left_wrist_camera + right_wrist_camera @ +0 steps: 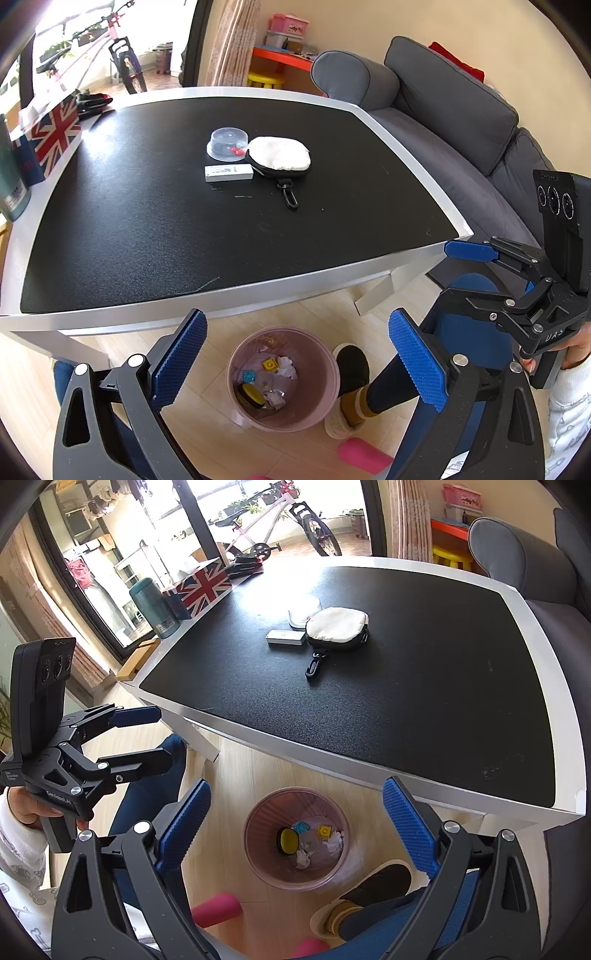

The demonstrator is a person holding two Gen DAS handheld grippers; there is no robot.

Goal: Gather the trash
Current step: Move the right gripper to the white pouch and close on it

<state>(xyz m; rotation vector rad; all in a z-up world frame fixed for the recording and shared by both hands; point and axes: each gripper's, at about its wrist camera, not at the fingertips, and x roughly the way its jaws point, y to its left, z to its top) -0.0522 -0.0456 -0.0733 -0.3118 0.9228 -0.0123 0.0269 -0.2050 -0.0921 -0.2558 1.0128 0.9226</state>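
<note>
A: What does the left wrist view give?

B: The left gripper (295, 365) stands wide, its 2 blue pads apart with nothing between them. Straight below the gap sits the pink trash bin (282, 380) on the wooden floor. Inside it lie crumpled paper (287, 367), a yellow brick (270, 364), a teal brick (249, 376) and a yellow-and-black round piece (252, 395).

A: And beyond the fingers?

B: The black-topped table (147, 229), carrying a white pouch (279, 153), a white box (229, 172) and a clear plastic lid (227, 144) clustered together. To the right of this gripper the right gripper (443, 273) shows, also spread.

A: The right wrist view?

B: The right gripper (297, 834) is wide and empty too. The bin (297, 849) lies below between its pads, with the same scraps inside. Ahead, the table (406, 720) holds the pouch (338, 626) and box (286, 637), touching each other. Off to the left, the left gripper (162, 738) is seen with fingers apart, held by a hand (26, 808) in a white sleeve.
</note>
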